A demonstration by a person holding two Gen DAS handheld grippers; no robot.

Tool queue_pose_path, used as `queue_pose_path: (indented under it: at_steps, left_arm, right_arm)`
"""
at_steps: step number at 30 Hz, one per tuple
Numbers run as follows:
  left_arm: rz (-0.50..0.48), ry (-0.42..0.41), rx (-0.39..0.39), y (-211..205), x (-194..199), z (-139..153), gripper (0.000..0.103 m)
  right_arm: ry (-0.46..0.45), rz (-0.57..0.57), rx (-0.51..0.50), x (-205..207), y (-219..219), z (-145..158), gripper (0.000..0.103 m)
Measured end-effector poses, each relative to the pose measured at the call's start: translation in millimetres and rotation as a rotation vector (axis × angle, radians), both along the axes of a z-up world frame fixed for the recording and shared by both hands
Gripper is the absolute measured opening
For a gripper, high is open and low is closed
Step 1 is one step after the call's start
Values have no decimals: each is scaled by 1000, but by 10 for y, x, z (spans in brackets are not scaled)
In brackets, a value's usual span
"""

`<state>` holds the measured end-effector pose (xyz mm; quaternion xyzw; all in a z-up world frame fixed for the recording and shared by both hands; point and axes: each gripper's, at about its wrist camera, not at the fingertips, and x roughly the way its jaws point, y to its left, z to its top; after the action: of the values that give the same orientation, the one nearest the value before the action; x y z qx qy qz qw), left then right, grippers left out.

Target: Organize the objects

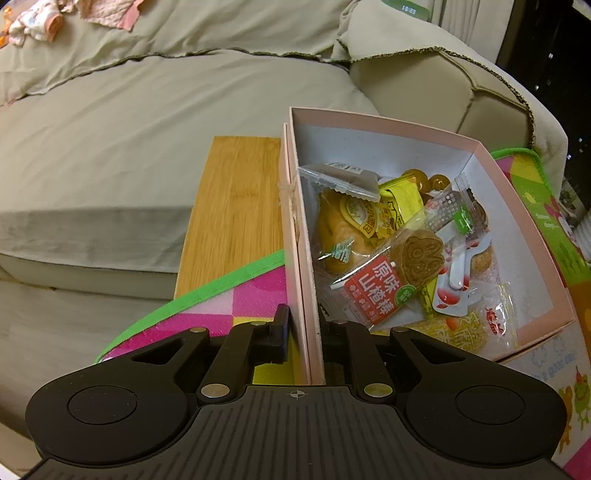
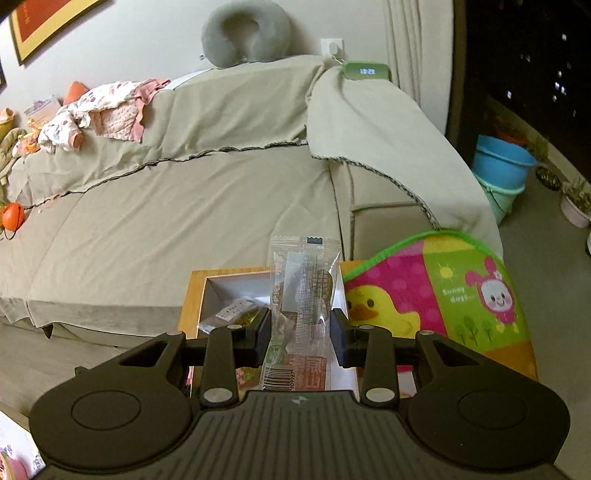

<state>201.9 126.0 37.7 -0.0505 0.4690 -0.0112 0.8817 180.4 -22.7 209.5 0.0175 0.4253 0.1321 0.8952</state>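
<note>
My left gripper (image 1: 303, 328) is shut on the near side wall of a pink cardboard box (image 1: 295, 229), one finger outside and one inside. The box holds several wrapped snacks: a red-labelled hawthorn stick packet (image 1: 384, 280), a yellow bread packet (image 1: 347, 229) and small candies (image 1: 495, 321). My right gripper (image 2: 300, 330) is shut on a clear snack packet (image 2: 303, 291) with a barcode, held upright above the box (image 2: 212, 291). The box interior is partly hidden behind the packet.
The box stands on a wooden board (image 1: 236, 206) with a colourful cartoon mat (image 2: 436, 291) beside and under it. A beige covered sofa (image 2: 184, 206) lies behind, with baby clothes (image 2: 96, 110), a grey neck pillow (image 2: 247, 33) and blue buckets (image 2: 498, 162) at right.
</note>
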Motion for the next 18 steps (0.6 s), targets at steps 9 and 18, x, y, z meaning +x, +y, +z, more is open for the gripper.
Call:
queue_pose_path:
  at_steps: [9, 18]
  left_arm:
    - [-3, 0, -3, 12, -9, 7, 14]
    - [5, -42, 4, 16, -31, 11, 14]
  right_arm:
    - [-6, -3, -12, 198, 70, -191, 33]
    - [42, -55, -7, 395, -20, -692, 50]
